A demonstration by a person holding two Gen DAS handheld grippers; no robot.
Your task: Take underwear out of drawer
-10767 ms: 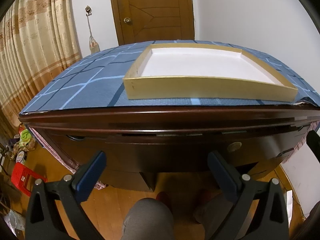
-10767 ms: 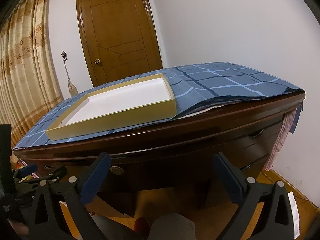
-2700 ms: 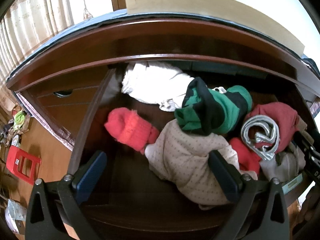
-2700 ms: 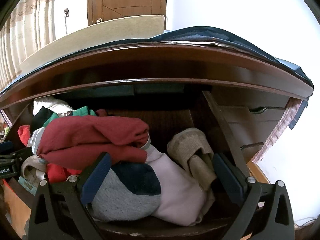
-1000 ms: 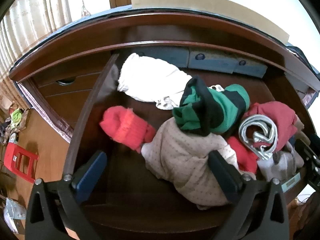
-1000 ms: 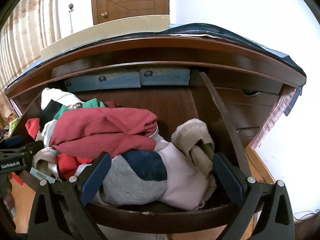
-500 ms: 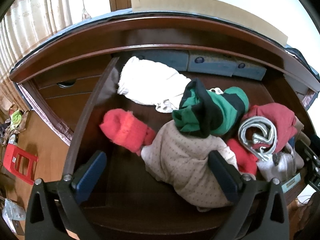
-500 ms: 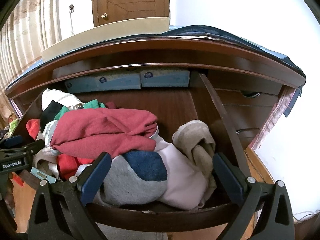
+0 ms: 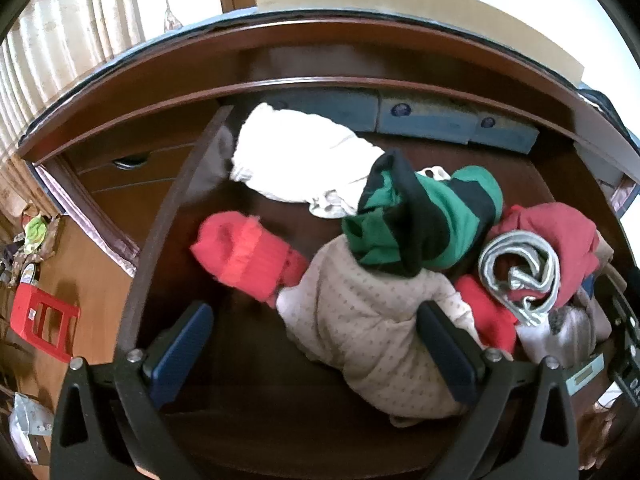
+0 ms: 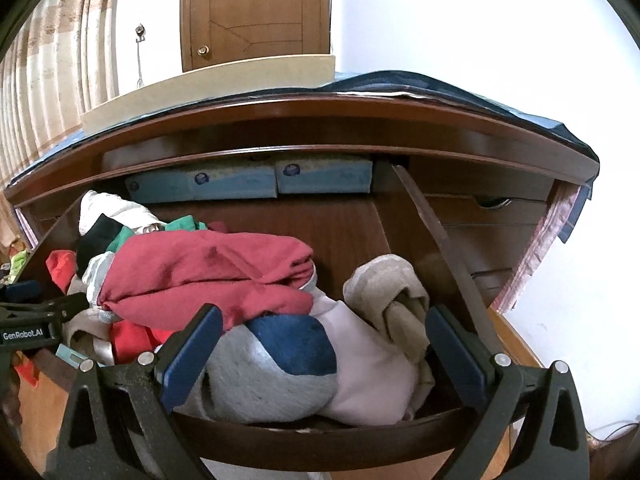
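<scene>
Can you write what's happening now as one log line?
drawer: open, full of clothes | left tongs: open, empty | right tongs: open, empty | nothing taken

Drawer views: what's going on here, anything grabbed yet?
A person holds a hand-held gripper in each hand over an open wooden drawer packed with rolled and folded clothes. The left hand-held gripper hangs open above a beige dotted garment, beside a red bundle and a green-and-black striped roll. The right hand-held gripper is open over a grey-and-blue piece under a dark red garment. Nothing is gripped yet; all the clothes lie in the drawer.
</scene>
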